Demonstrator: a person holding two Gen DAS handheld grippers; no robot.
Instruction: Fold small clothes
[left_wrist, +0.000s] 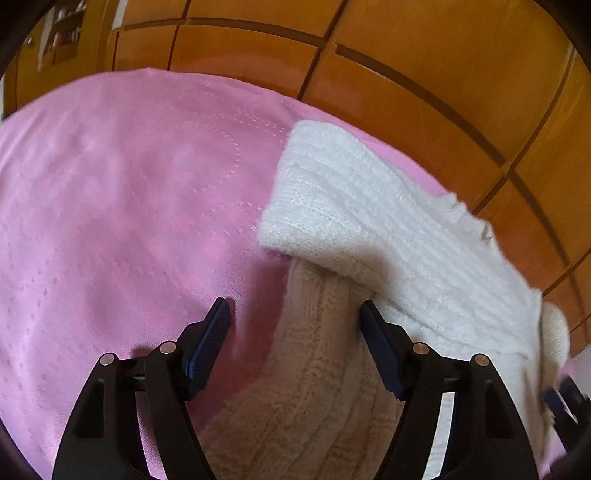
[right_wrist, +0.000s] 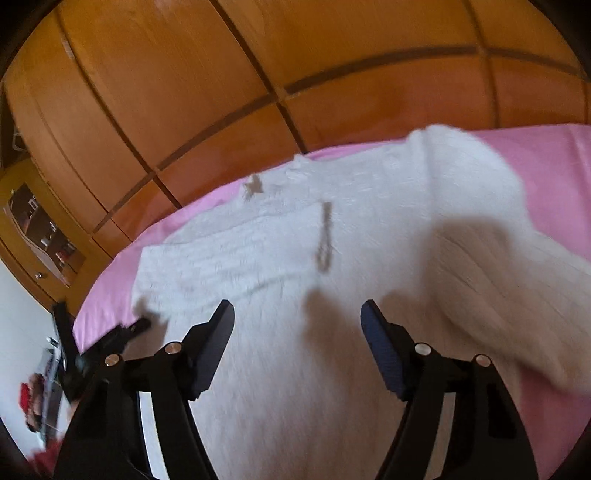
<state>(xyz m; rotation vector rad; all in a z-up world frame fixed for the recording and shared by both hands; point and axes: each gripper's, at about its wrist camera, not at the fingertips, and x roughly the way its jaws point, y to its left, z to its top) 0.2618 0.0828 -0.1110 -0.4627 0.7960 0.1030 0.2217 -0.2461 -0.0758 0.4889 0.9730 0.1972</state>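
White sweater (left_wrist: 369, 206) on pink sheet (left_wrist: 110, 221), sleeve between left claw's (left_wrist: 295, 314) wide-open jaws, ungripped, right claw (right_wrist: 297, 314) open over sweater body, empty

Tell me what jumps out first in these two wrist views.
A white knitted sweater sprawls across a pink bedspread, one part folded over in the left view. Glossy orange-brown wooden wardrobe panels fill the background. Both grippers, left and right, hang over the knit with jaws apart.
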